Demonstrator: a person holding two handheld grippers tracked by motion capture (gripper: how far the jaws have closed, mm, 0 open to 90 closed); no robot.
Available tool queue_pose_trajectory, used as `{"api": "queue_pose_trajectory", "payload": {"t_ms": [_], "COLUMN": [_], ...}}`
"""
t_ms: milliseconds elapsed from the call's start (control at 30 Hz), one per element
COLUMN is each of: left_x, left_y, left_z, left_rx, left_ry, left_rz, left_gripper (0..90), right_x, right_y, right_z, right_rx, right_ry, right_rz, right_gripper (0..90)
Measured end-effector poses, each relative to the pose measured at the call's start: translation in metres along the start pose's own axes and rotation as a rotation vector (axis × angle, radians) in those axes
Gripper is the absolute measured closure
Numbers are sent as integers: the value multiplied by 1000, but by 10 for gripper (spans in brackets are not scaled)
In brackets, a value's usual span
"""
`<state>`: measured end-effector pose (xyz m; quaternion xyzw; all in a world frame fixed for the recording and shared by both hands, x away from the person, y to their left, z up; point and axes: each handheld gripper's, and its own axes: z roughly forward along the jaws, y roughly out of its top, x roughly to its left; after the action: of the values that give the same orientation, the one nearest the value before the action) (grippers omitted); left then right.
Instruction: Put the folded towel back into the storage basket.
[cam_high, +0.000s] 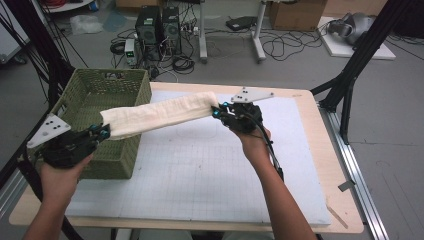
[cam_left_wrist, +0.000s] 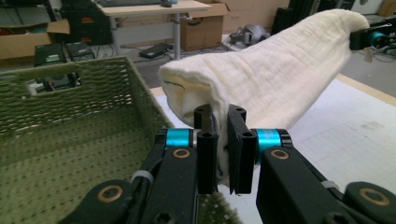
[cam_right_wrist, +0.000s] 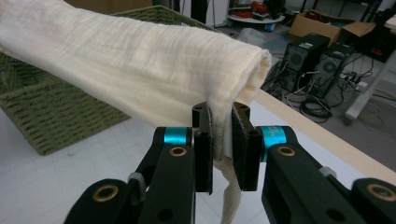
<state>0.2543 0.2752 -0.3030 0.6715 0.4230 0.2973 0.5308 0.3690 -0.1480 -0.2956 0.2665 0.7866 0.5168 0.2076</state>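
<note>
High view shows us holding the folded cloth (cam_high: 160, 115) off the table (cam_high: 200, 165), left tool (cam_high: 100, 133) and right tool (cam_high: 218, 111) each clamped on an end, its left end already above the basket (cam_high: 125, 150), so lowering and letting go seem left.

No text, label, brand, number or sign can be read anywhere. The cardboard boxes (cam_left_wrist: 208, 28) behind the basket (cam_left_wrist: 70, 140) carry marks too small and blurred to make out.
</note>
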Motion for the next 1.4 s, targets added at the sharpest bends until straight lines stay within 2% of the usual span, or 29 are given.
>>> {"api": "queue_pose_trajectory", "payload": {"t_ms": [233,533,867,1200,1400], "left_x": [20,43,60,75,81], "left_y": [-5,-13,-17,-23,-29], "left_z": [-21,-46,-72,-80,-81], "left_rx": [-6,-17,-32,-28,-17], "left_ry": [52,124,203,255,294], "left_rz": [-15,-37,-46,-57,-66], "left_gripper": [833,834,834,834,833], "right_x": [10,24,42,52,58], "right_y": [23,45,68,91,105], "right_z": [35,81,127,167,195], "right_rx": [4,22,21,23,57], "right_ry": [40,84,130,136,121], "right_rz": [-34,-63,-98,-94,-117], "right_gripper": [809,809,809,809,809]}}
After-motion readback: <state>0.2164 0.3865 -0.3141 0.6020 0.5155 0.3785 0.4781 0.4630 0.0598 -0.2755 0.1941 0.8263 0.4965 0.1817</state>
